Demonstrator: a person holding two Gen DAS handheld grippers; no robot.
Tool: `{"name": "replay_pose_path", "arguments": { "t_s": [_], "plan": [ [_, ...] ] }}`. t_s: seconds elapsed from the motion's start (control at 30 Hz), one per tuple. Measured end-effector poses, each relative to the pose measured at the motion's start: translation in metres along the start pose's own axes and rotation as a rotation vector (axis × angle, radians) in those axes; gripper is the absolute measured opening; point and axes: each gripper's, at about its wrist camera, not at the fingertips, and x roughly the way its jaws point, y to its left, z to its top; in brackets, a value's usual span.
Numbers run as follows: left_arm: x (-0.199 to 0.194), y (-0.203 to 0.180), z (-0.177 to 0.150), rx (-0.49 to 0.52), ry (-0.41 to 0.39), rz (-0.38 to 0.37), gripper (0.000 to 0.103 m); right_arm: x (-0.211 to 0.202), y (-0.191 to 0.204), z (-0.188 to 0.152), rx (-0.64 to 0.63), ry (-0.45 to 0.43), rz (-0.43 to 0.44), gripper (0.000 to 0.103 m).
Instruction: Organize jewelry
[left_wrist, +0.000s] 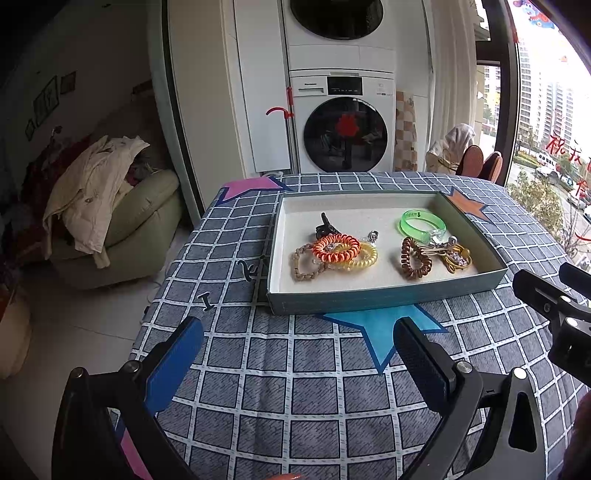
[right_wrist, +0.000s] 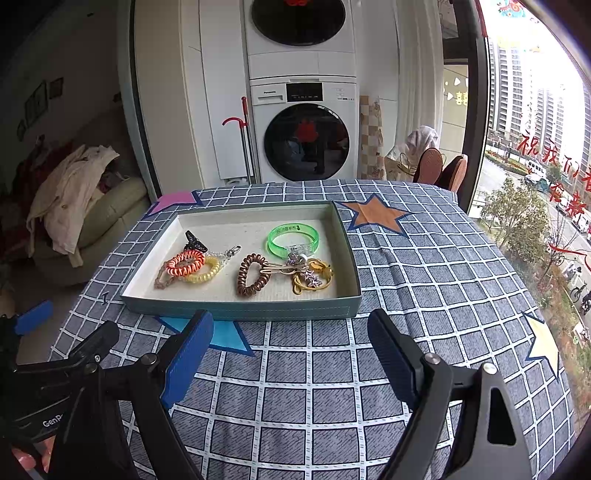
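Observation:
A teal tray (left_wrist: 388, 293) (right_wrist: 240, 308) with a cream lining sits on the checked tablecloth. In it lie an orange spiral hair tie (left_wrist: 336, 247) (right_wrist: 184, 263) over a yellow one (left_wrist: 364, 258) (right_wrist: 207, 273), a beige braided band (left_wrist: 304, 264), a black claw clip (left_wrist: 325, 226) (right_wrist: 192, 240), a green bangle (left_wrist: 421, 223) (right_wrist: 293, 240), a brown spiral tie (left_wrist: 415, 258) (right_wrist: 251, 275) and a yellow cord with charms (left_wrist: 456, 258) (right_wrist: 312, 278). My left gripper (left_wrist: 299, 354) and right gripper (right_wrist: 290, 350) are open and empty, in front of the tray.
The tablecloth (right_wrist: 332, 369) has coloured stars. Stacked washing machines (right_wrist: 303, 122) stand behind the table. A sofa with clothes (left_wrist: 110, 221) is at the left, a window (right_wrist: 535, 147) at the right. The right gripper (left_wrist: 554, 302) shows at the left wrist view's right edge.

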Motion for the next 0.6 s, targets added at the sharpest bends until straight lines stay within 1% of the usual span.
{"name": "replay_pose_path", "arguments": {
  "t_s": [0.6],
  "plan": [
    [0.0021,0.0031,0.0015,-0.004,0.012,0.005,0.103,0.0009,0.0019,-0.0001,0.001,0.004,0.002,0.088]
  ]
}}
